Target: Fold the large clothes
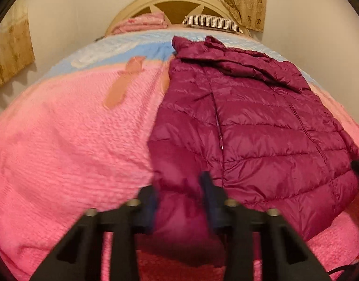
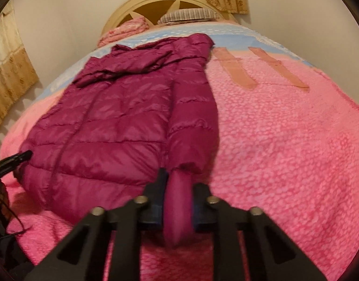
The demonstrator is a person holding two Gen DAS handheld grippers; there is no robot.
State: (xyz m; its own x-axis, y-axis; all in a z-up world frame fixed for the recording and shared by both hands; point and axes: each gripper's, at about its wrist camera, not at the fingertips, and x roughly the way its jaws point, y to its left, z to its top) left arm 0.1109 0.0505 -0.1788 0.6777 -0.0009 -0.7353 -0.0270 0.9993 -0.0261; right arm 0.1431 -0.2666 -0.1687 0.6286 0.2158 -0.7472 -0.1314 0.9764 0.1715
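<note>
Magenta quilted jacket (image 1: 261,126), pink blanket (image 1: 69,140)

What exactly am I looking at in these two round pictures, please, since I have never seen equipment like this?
No robot here: a person holds a two-finger tool in each hand, and each carries a wide-angle camera looking along its fingers. The left tool has the hem of a maroon puffer jacket between its fingers; whether it grips is unclear. The right tool is closed on the jacket's sleeve cuff. The jacket lies flat on a pink bedspread, collar toward the headboard, with a striped pillow and folded pink bedding there.
</note>
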